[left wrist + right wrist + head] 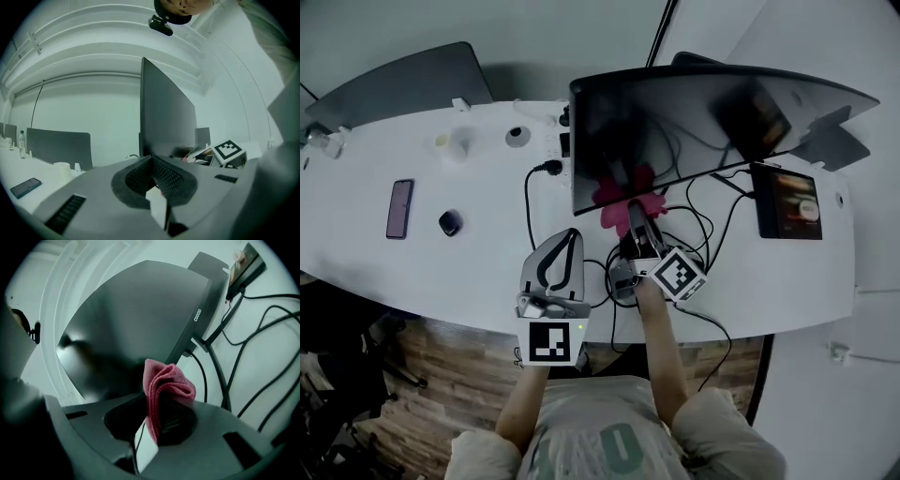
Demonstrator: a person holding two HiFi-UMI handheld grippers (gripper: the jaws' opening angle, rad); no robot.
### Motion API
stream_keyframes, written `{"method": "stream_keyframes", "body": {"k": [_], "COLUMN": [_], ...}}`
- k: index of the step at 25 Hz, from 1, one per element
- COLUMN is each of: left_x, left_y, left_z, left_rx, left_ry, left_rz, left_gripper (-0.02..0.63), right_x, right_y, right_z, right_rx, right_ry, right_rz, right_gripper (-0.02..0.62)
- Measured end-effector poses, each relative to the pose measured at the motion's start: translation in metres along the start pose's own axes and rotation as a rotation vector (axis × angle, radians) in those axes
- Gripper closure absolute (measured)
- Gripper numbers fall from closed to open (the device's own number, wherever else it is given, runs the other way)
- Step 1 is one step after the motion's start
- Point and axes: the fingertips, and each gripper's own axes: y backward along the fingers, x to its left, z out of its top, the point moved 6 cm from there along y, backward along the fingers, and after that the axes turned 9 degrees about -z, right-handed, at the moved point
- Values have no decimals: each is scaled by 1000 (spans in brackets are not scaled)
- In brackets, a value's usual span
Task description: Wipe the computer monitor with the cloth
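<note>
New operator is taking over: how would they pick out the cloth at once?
Find the big dark monitor standing on the white desk. Near its lower left corner, the right gripper is shut on the cloth. It is the only pink, crumpled thing there, among thin black cables.

A small white brand mark (198,315) stands on the lower bezel of the monitor (140,319), upper right of centre in the right gripper view. Its round letters are too small to read with certainty. At the bottom of the head view the person's shirt (581,431) bears large green print (617,448), one figure like "0". The lower marker cube (550,342) shows a black-and-white pattern only.
</note>
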Motion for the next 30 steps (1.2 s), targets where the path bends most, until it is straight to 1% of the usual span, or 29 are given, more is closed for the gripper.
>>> {"method": "stream_keyframes", "body": {"k": [3, 6, 10, 12, 16, 22, 24, 28, 30], "left_x": [11, 18, 27, 32, 39, 47, 49, 52, 53], "left_y": [15, 27, 41, 46, 56, 62, 62, 65, 67], "left_z": [-1, 1, 2, 3, 7, 7, 8, 7, 8], "left_rx": [8, 5, -4, -7, -13, 10, 4, -11, -6], "left_ry": [4, -20, -10, -18, -22, -37, -47, -44, -41], "left_rz": [14, 13, 32, 43, 53, 75, 83, 102, 107], "left_gripper": [592, 592, 592, 592, 592, 592, 592, 592, 592], "right_x": [10, 20, 32, 38, 46, 56, 57, 56, 57], "right_y": [-1, -2, -2, -1, -1, -2, -2, -2, 0], "right_z": [-19, -33, -50, -58, -72, -95, -98, -99, -100], "right_rx": [2, 3, 19, 28, 29, 64, 64, 64, 74], "right_ry": [-28, -31, -31, -35, -66, -128, -118, -88, -57], "right_rz": [21, 33, 47, 54, 70, 104, 115, 103, 102], "right_gripper": [545, 545, 545, 545, 545, 545, 545, 545, 545]}}
